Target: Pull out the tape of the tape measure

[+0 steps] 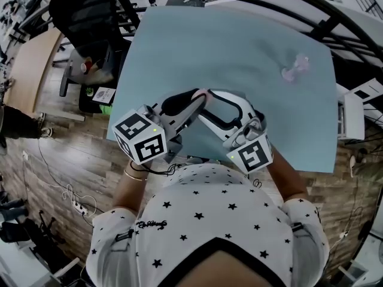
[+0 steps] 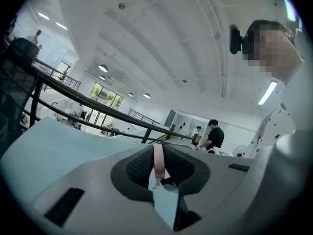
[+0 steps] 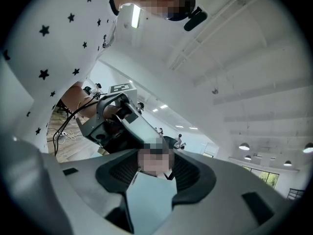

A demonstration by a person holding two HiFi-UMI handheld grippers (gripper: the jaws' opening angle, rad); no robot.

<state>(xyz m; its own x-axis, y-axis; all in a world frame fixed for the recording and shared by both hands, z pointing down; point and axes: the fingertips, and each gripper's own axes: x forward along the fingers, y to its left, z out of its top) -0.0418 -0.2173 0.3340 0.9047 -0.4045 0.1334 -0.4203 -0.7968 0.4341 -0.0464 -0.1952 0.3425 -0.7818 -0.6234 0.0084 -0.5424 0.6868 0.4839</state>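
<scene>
At frame centre, my left gripper point(image 1: 194, 98) is pinching the tape point(image 2: 159, 161), right gripper point(image 1: 210, 98) clamping the case point(image 3: 155, 161); next needs pulling apart.

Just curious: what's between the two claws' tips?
A pink tape measure: the right claw grips it, the left claw pinches its tape, per both gripper views.

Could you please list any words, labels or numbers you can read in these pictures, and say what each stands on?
No text can be read.
Script on the shirt: too small to read.
The white card: blurred.
The marker cubes: black-and-white squares, no letters.
</scene>
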